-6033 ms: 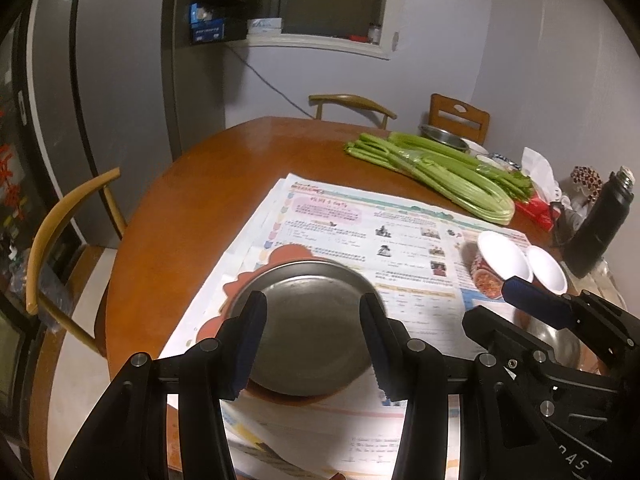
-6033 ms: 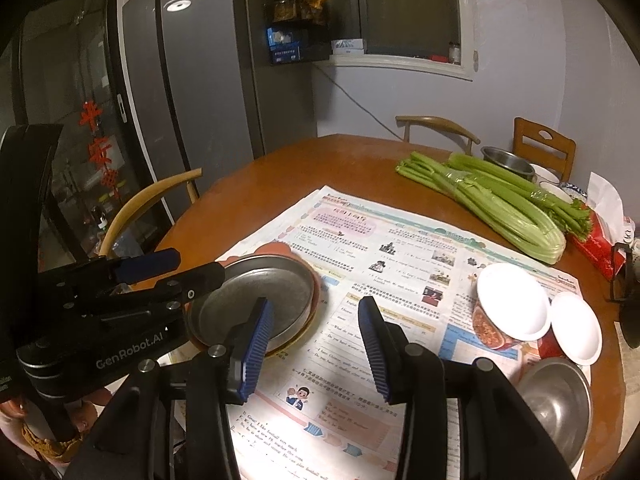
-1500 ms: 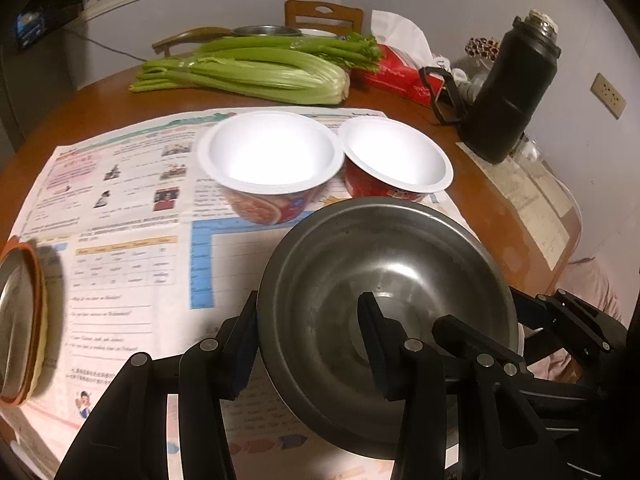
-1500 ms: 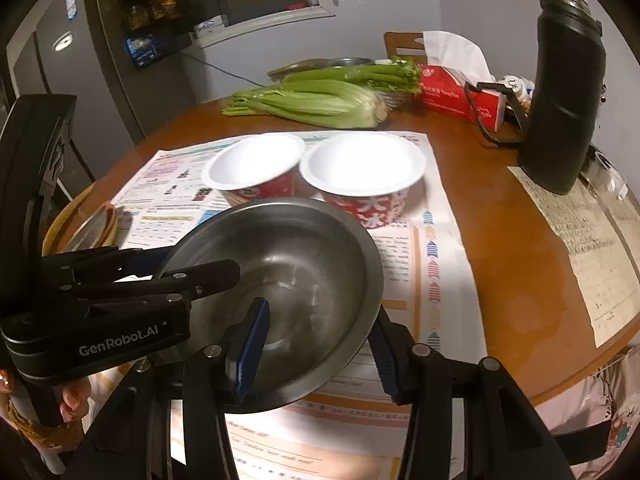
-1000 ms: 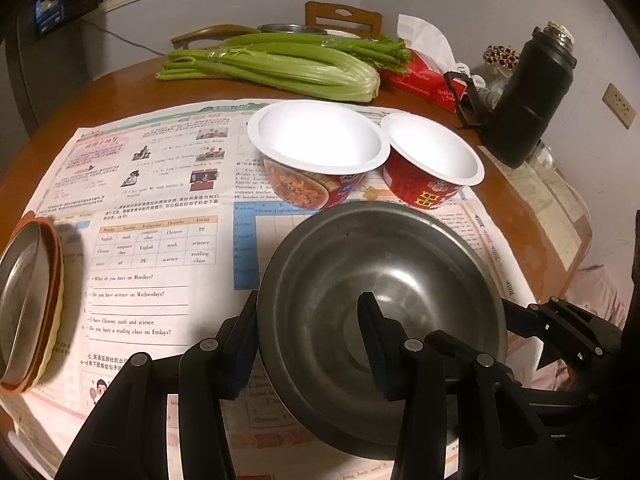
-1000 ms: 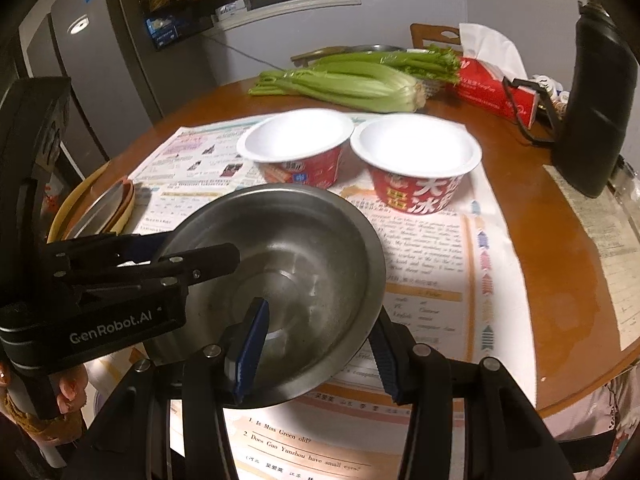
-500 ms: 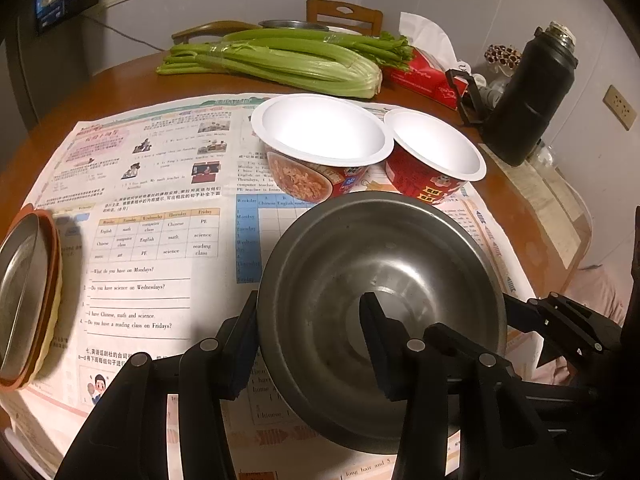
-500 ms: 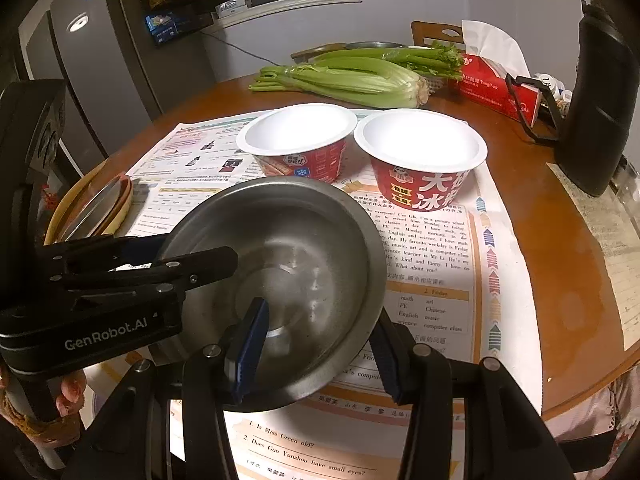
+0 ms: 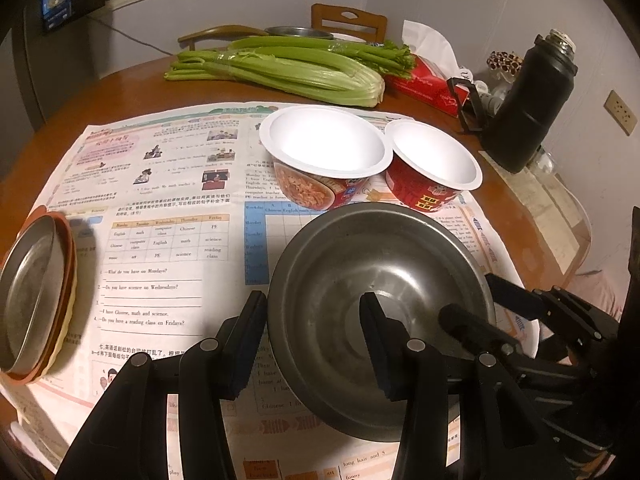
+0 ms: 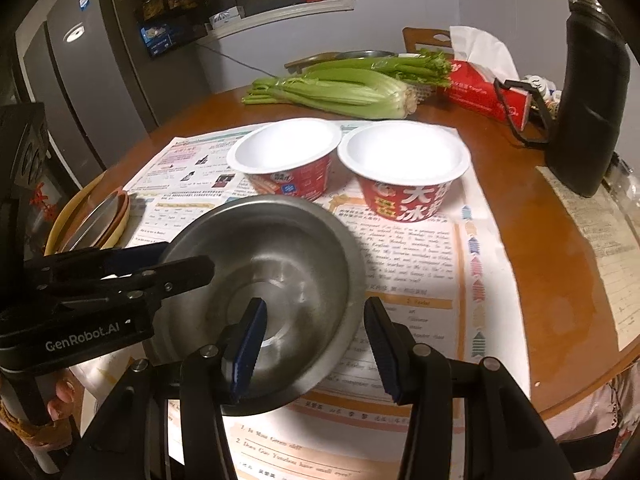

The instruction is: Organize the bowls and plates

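A: Steel bowl (image 9: 380,312) is off the newspaper (image 9: 160,240), tilted, mouth facing both cameras. Both grippers are on it at once.

B: How are the grips?

A: Left gripper (image 9: 312,340) straddles the bowl's left wall: one pad outside, one inside. Right gripper (image 10: 312,344) does the same on the right wall. In each view the other gripper's fingers clamp the opposite rim, so I read both as closed on the bowl (jaws partly open only because the wall sits between the pads).

B: Where does it go?

A: My guess: next to, or nested with, the other bowls. Two paper noodle bowls (image 10: 344,168) stand upright straight ahead, just beyond the steel bowl's far rim, touching each other. The metal plate (image 9: 28,292) sits stacked on an orange dish (image 9: 66,300) well off to the left, at the paper's edge.

B: The relation that matters?

A: Bowl is round, so no long axis; the line between the two grips runs left-right. Paper bowls lie dead ahead and slightly lower. Right hand looks nearer the right-hand one. Push forward and level the tilt before releasing, or the rim clips them.

B: Clutter?

A: Celery (image 9: 280,68) and black flask (image 9: 532,112) behind, clear of the path.
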